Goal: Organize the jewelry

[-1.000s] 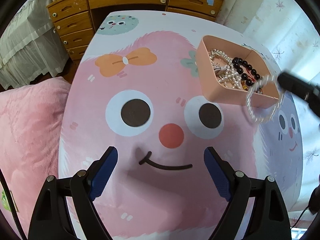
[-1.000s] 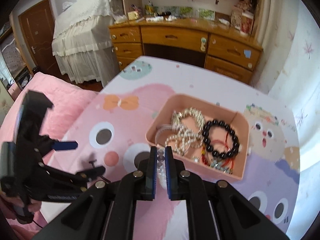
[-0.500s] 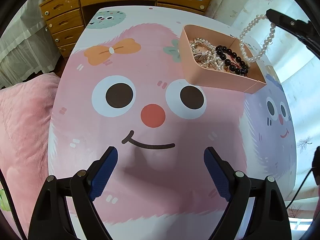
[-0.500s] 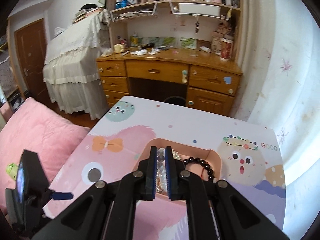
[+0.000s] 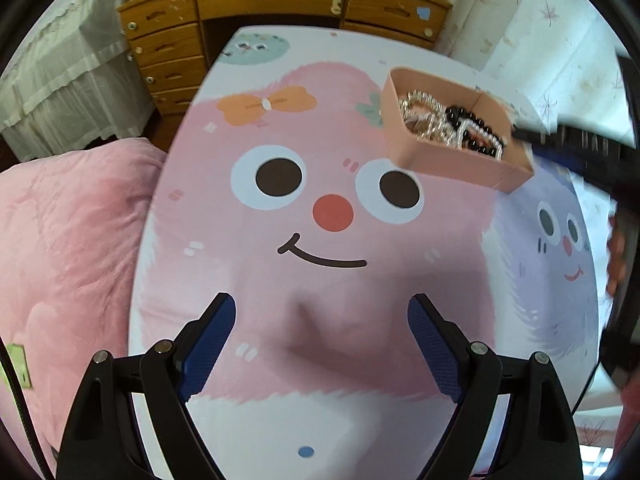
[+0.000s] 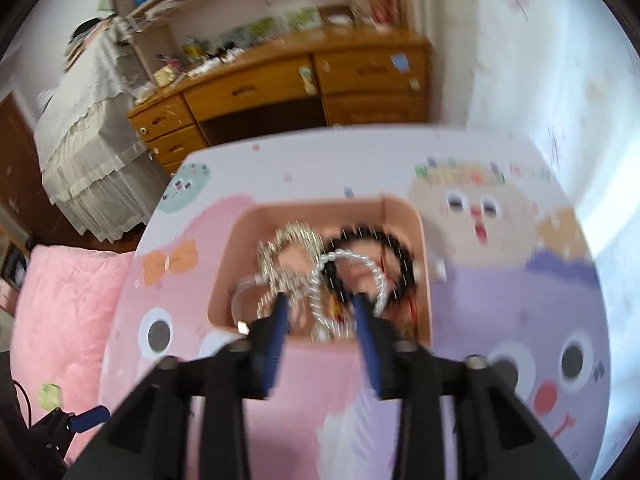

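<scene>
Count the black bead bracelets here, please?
1: the glossy black round-bead bracelet lies in the pink plastic tray, on the right side beside the silver chains. Others may hide underneath.

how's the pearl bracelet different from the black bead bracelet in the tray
The pearl bracelet is white and glossy; the black bead bracelet is dark. The pearl bracelet lies draped on top, just beyond the right claw, whose jaws have just been opening with nothing pressed between them; the black bead bracelet lies partly under it, nearer the far right corner. Both are bead loops inside the pink tray.
</scene>
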Motion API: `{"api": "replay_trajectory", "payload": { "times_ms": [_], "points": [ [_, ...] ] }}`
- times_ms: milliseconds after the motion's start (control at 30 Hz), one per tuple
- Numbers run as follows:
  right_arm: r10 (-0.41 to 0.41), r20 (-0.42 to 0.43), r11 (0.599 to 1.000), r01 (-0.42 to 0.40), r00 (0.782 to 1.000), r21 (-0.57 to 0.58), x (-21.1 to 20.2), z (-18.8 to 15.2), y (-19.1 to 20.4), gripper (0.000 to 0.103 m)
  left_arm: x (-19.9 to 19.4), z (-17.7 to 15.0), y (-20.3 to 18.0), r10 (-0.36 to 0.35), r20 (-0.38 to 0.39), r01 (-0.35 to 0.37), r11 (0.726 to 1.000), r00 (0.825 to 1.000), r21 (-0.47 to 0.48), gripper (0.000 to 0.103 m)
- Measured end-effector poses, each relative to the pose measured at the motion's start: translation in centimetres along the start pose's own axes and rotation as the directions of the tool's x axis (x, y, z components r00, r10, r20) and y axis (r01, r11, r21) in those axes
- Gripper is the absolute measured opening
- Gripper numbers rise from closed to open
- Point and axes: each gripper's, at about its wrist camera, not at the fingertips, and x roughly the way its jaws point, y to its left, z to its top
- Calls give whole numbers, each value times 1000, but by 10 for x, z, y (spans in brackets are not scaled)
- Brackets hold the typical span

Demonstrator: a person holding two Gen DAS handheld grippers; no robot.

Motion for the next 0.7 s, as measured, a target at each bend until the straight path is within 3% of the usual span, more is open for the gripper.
{"api": "replay_trajectory", "payload": {
  "times_ms": [133,200,267,400,567,667,700],
  "points": [
    [-3,-122,999,9,993,47,-10,-30,-20,52,-22,-6,-13,34,8,-33,999,999,-33,87],
    [-12,-193,995,31,981,95,-19,-53,-33,69,-33,-12,-22,66,8,-65,997,998,-44,87],
    [-32,-257,992,62,966,110,-29,-76,-43,75,-38,-17,-33,128,-12,-128,991,992,-36,87],
    [-70,-373,992,104,925,70,-54,-121,-55,77,-45,-28,-58,146,-69,-145,989,987,17,87],
    [-47,-417,995,78,908,58,-91,-160,-64,92,-64,-41,-85,117,-142,-113,993,983,37,87],
    [-76,-379,996,86,922,8,-118,-166,-65,96,-82,-42,-103,69,-146,-62,997,987,54,90],
    [-70,-366,997,79,928,10,-124,-163,-64,96,-89,-41,-108,57,-133,-49,997,990,62,95]
  ]
}}
